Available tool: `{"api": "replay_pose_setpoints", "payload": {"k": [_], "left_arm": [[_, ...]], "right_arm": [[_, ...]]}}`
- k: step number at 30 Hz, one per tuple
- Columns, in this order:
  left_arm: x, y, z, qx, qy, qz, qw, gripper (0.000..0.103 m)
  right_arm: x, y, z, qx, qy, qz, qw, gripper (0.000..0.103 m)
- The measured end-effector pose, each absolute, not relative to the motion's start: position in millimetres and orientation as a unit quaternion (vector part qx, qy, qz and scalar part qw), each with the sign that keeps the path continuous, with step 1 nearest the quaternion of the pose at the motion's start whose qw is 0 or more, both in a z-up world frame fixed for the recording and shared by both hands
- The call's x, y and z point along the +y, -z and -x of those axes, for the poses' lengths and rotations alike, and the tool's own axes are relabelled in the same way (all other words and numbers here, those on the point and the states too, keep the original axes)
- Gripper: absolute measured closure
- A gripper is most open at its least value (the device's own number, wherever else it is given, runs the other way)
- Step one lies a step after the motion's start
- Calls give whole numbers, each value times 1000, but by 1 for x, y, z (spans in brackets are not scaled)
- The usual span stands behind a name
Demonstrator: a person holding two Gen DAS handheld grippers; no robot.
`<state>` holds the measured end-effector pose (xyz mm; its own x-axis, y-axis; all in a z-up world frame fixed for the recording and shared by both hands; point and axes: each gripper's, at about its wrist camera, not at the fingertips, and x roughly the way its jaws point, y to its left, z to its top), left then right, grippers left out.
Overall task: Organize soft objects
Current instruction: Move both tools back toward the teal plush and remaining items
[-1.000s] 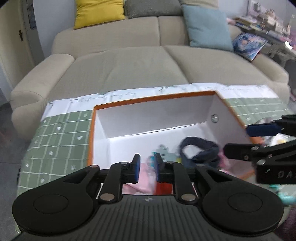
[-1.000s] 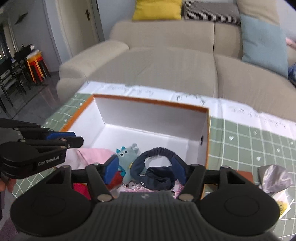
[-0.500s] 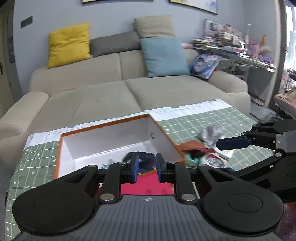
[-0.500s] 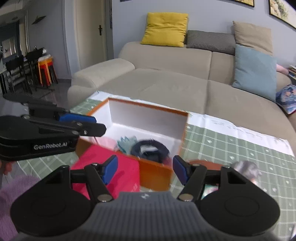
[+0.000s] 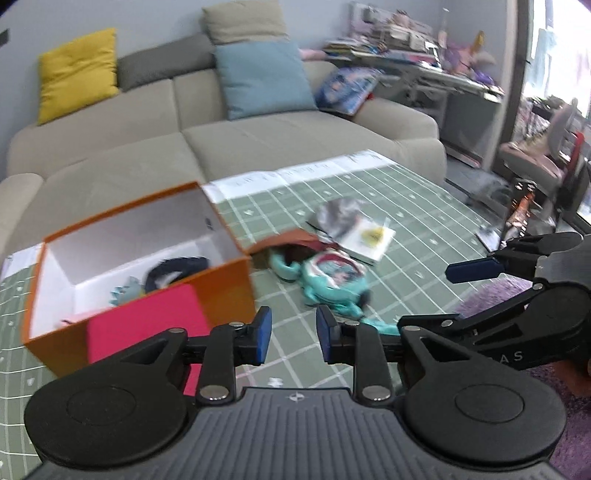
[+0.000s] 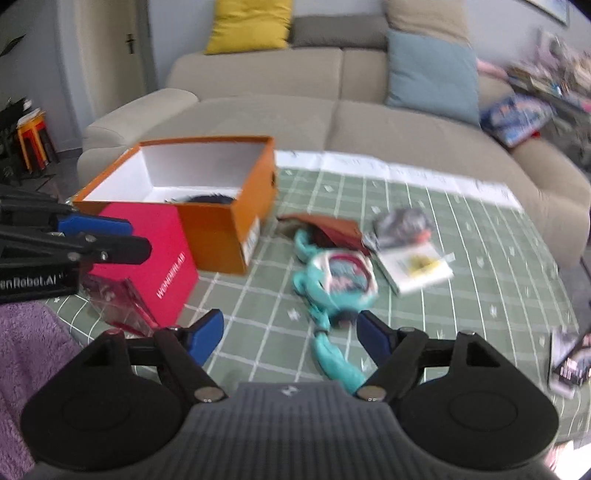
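my right gripper [image 6: 290, 334], empty jaws opening, sits nearest the teal pouch [image 6: 338, 282], lying lengthwise straight ahead.

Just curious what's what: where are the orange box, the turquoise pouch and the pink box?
orange box [image 6: 218, 230]: right wrist view, front wall.
turquoise pouch [image 6: 341, 278]: right wrist view, printed face.
pink box [image 6: 155, 247]: right wrist view, top face.

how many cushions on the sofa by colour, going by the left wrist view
yellow cushion: 1
dark grey cushion: 1
beige cushion: 1
light blue cushion: 1
patterned blue cushion: 1
total: 5
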<state>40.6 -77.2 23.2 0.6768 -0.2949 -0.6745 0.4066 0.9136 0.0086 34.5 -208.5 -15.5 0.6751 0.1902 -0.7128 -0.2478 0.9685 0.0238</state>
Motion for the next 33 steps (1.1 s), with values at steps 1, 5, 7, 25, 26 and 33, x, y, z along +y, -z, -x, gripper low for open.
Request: {"api": "replay_pose_setpoints", "payload": {"k": [1, 5, 7, 25, 26, 33], "left_arm": [[-82, -21, -41, 356, 196, -81, 910, 68], [-103, -11, -39, 367, 211, -84, 902, 63], [-111, -7, -42, 368, 212, -93, 900, 61], [-158, 18, -131, 409, 221, -143, 874, 52], [-159, 18, -138, 411, 230, -158, 868, 52], [-172, 25, -181, 406, 281, -302, 815, 52]], "right_arm": [[-213, 17, -34, 391, -115, 31, 913, 25], [-228, 25, -35, 408, -92, 17, 908, 25], [-237, 28, -40, 416, -76, 2, 906, 25], [-264, 68, -129, 457, -77, -33, 886, 25], [-262, 71, -135, 459, -81, -31, 884, 23], [-247, 92, -170, 473, -113, -20, 874, 4]]}}
